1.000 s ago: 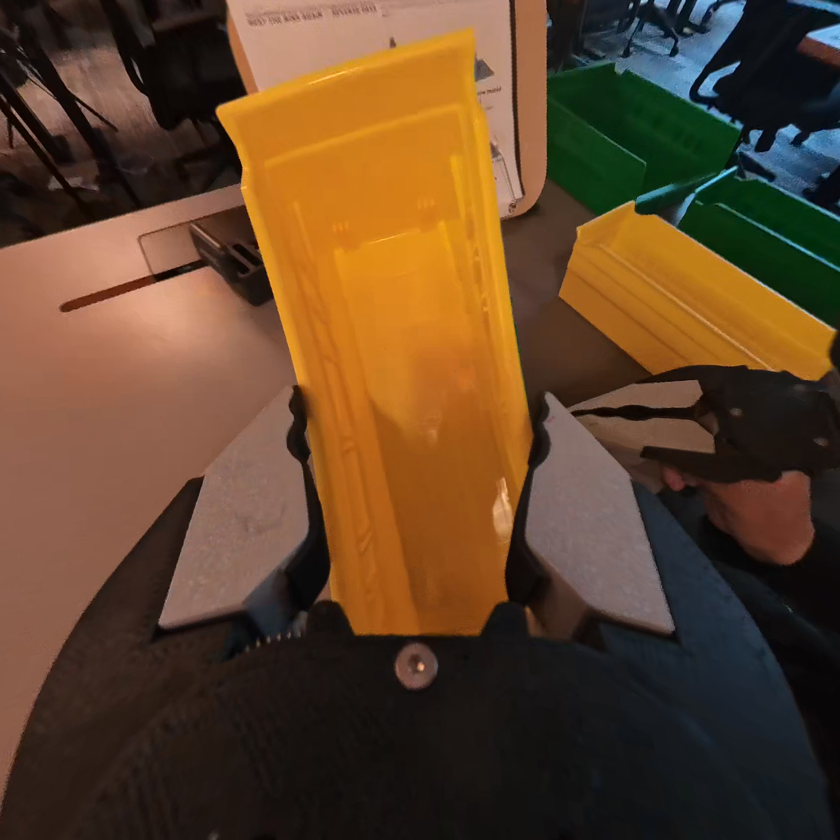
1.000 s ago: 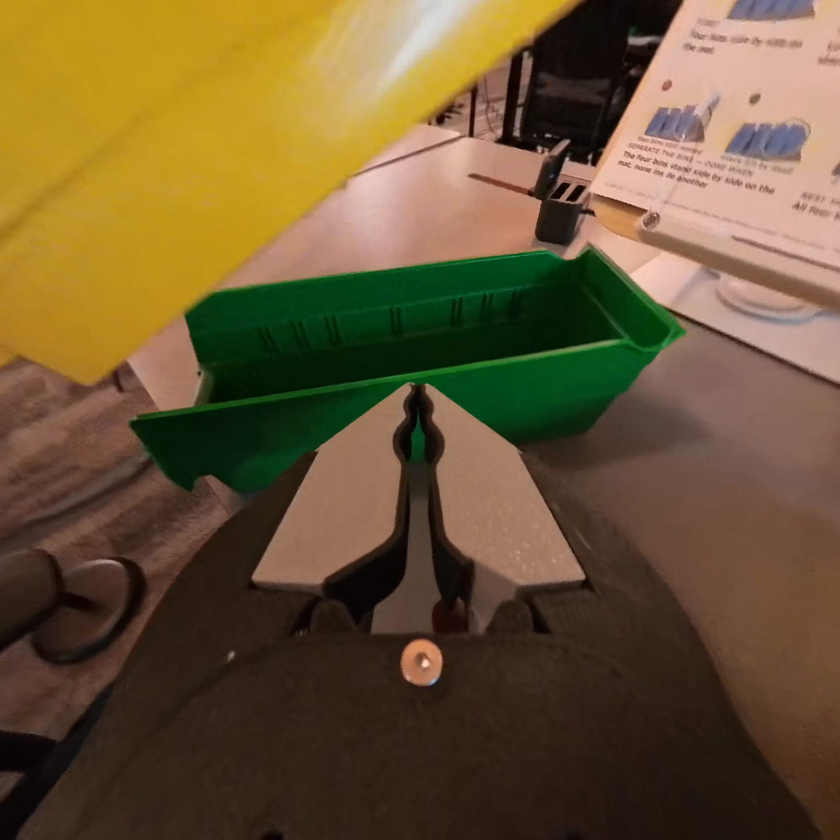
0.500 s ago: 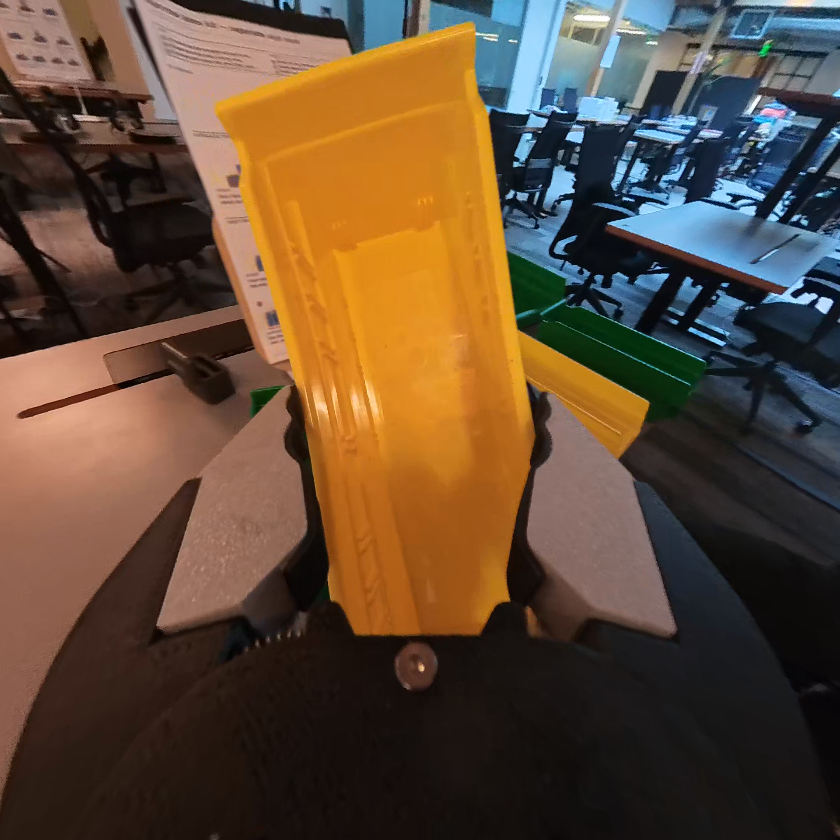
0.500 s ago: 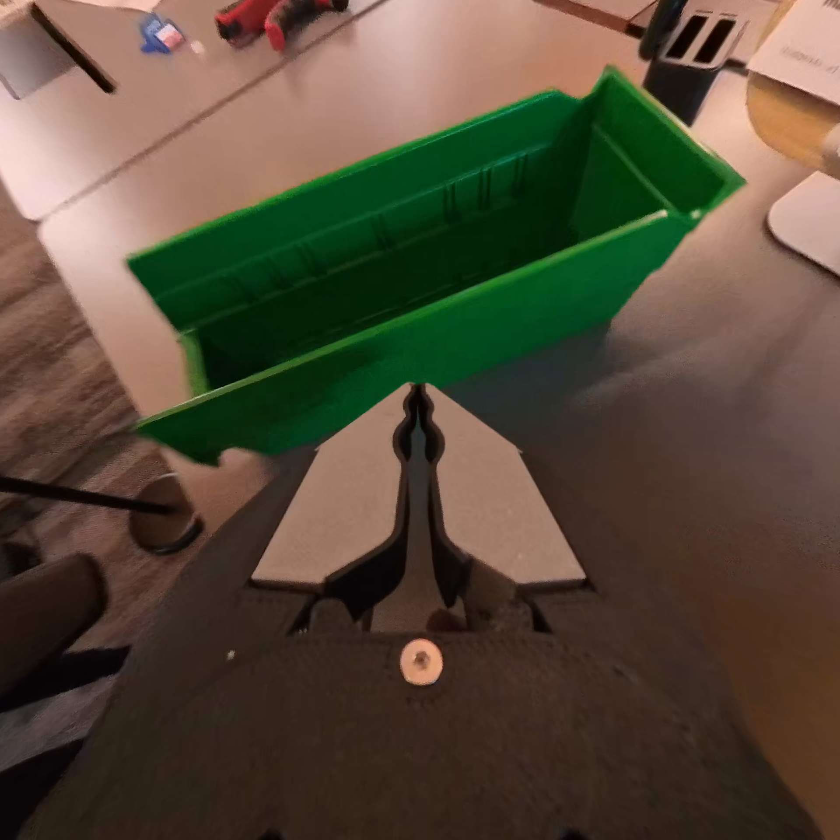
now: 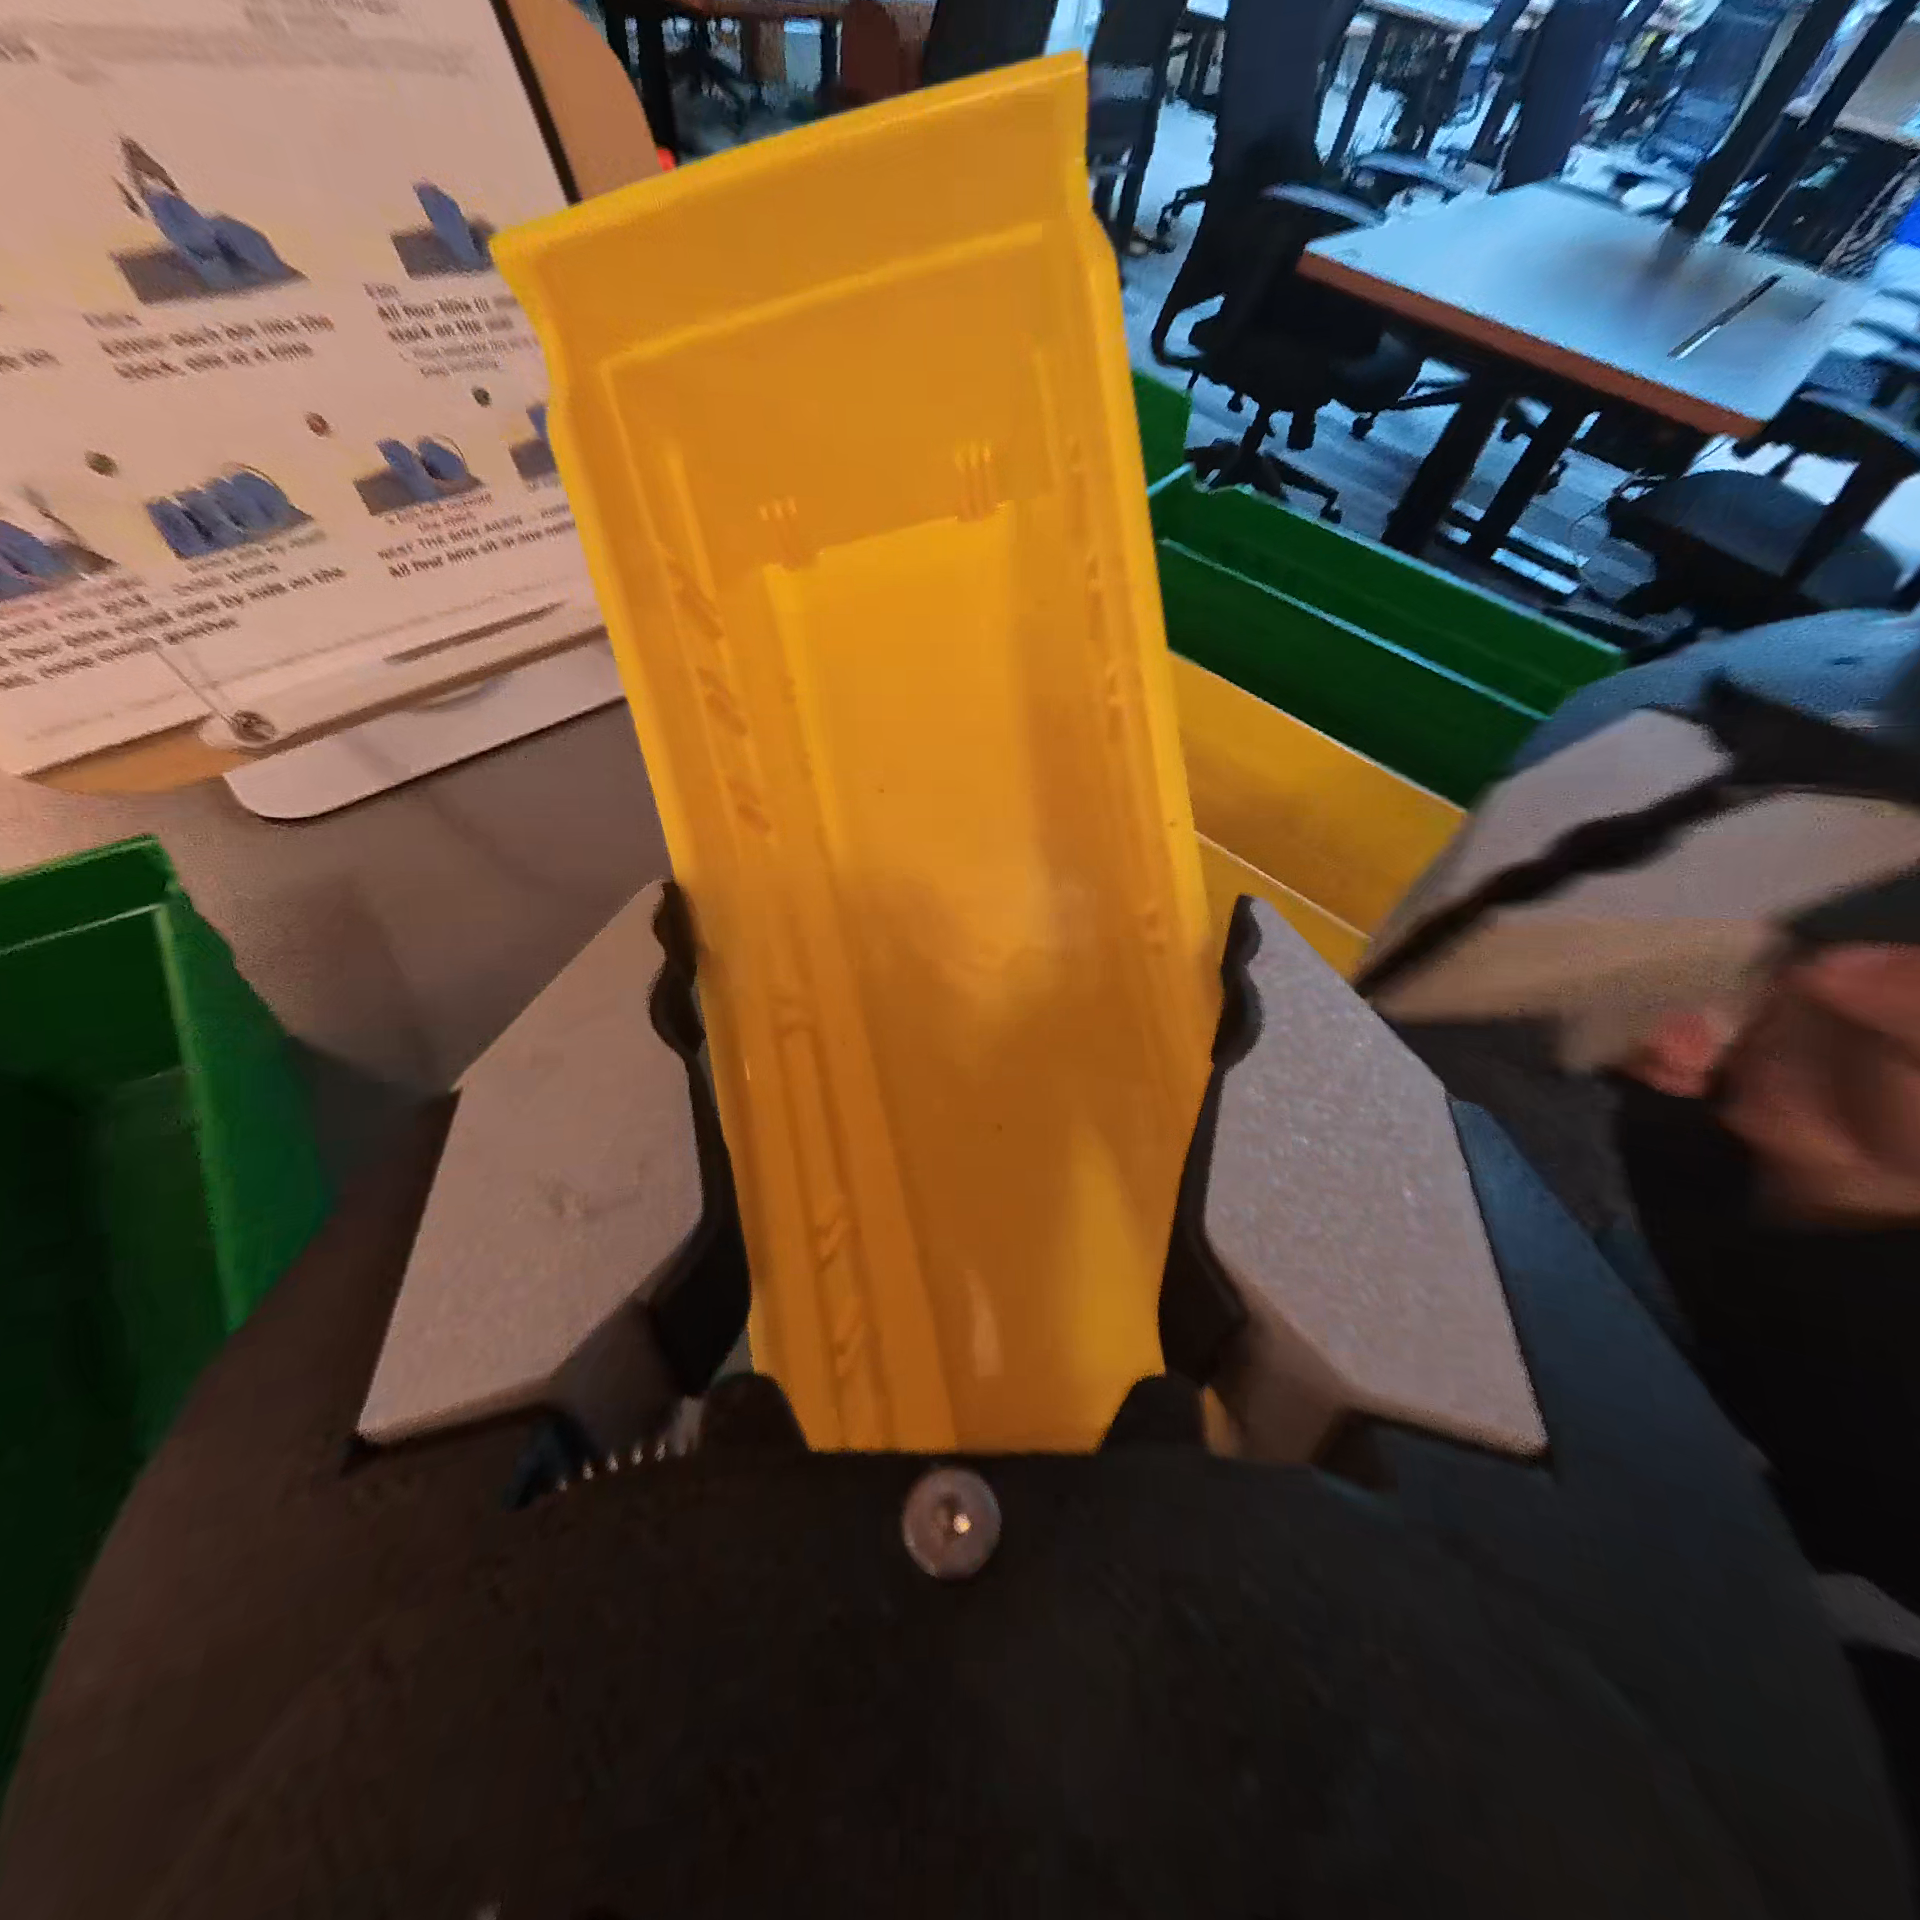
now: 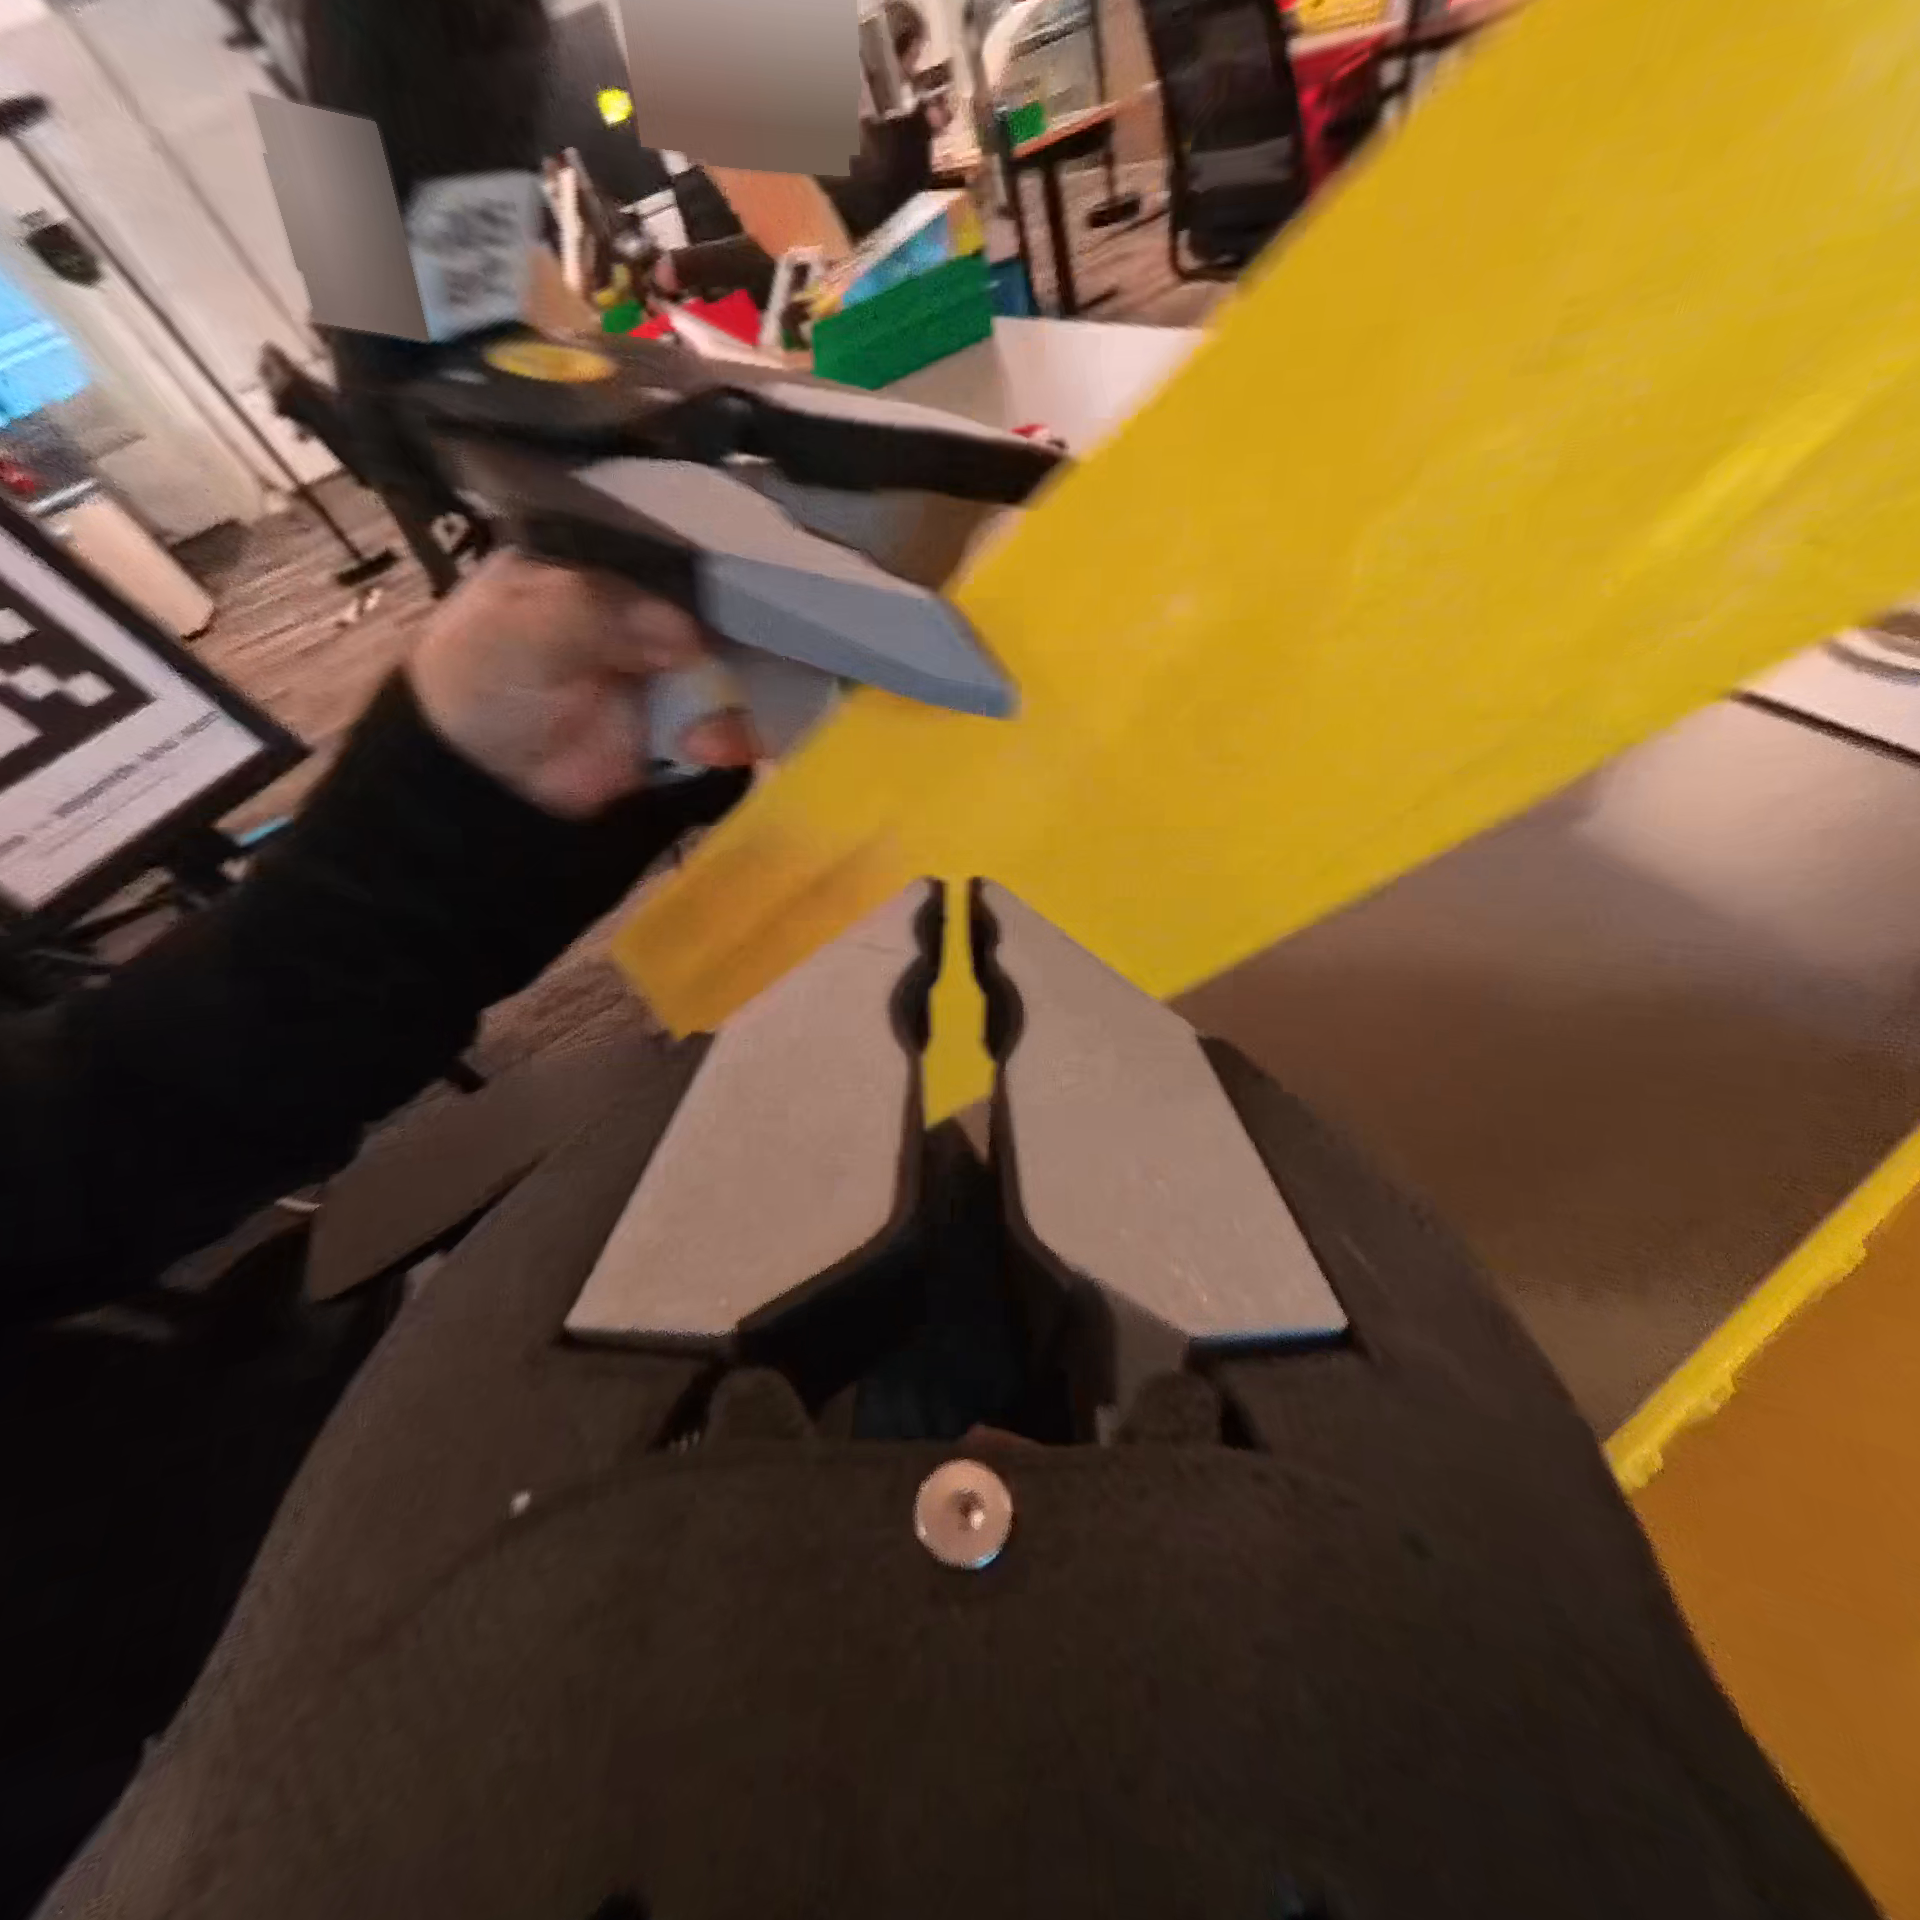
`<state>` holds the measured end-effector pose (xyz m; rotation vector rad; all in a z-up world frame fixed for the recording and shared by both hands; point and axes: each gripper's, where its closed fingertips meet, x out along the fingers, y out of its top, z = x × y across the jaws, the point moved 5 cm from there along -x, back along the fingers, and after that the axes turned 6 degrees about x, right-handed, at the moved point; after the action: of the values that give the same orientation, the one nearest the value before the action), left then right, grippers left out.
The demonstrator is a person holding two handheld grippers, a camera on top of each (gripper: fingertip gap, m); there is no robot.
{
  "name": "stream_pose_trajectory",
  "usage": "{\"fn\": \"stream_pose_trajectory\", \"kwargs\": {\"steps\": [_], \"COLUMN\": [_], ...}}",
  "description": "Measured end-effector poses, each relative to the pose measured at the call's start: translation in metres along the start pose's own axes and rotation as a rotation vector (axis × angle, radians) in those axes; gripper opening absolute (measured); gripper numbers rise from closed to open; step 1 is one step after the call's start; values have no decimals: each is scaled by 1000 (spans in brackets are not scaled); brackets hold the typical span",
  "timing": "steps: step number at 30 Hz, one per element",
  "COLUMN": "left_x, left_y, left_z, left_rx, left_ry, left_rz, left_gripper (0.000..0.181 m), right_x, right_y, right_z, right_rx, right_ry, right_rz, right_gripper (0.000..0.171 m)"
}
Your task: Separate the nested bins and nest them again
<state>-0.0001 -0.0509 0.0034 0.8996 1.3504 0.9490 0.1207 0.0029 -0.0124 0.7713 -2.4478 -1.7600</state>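
Note:
My left gripper (image 5: 951, 935) is shut on a yellow bin (image 5: 894, 727) and holds it on end in the air, its open side facing the camera. In the right wrist view that bin (image 6: 1403, 520) crosses the frame as a slanted yellow wall, with the left gripper (image 6: 987, 582) clamped on it. My right gripper (image 6: 956, 894) is shut but for a thin slit and holds nothing I can make out; its tips are just under the held bin's lower edge. It also shows in the left wrist view (image 5: 1558, 883). A green bin (image 5: 104, 1091) stands at the left.
A second yellow bin (image 5: 1299, 821) lies on the table at the right, with green bins (image 5: 1351, 644) behind it; it also shows in the right wrist view (image 6: 1787, 1455). An instruction sheet on a stand (image 5: 260, 416) is at the back left. Office tables and chairs lie beyond.
My right gripper has let go of the green bin and swung round toward the left gripper and its yellow bin. The left gripper has turned with the yellow bin still in it.

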Motion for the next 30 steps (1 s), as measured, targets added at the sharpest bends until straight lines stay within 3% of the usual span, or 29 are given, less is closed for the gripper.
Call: {"fn": "stream_pose_trajectory", "kwargs": {"steps": [2, 7, 14, 18, 22, 26, 30], "left_x": [29, 88, 106, 76, 25, -23, -70], "left_y": [-11, -49, -49, -30, 6, 15, -21], "left_z": [0, -9, -12, -11, -6, 3, -20], "left_rx": [4, -43, -188, -205, -200, -101, 72], "left_ry": [33, 116, 129, 121, 10, -93, 111], "left_rz": [-48, -158, -139, 2, 135, 86, -47], "left_gripper": [101, 109, 121, 93, 94, 98, 103], "right_x": [-9, -29, -39, -35, -26, -9, 24], "right_y": [-3, -17, -12, -18, -23, -34, -50], "right_z": [-2, 0, -3, 6, 9, 4, -16], "right_rx": [8, -58, -147, -126, -123, -121, -204], "right_ry": [9, -113, -169, -188, -172, -136, -92], "right_rz": [-36, -197, -184, -221, -249, -312, -385], "right_gripper": [28, 49, 48, 49, 49, 51, 54]}}
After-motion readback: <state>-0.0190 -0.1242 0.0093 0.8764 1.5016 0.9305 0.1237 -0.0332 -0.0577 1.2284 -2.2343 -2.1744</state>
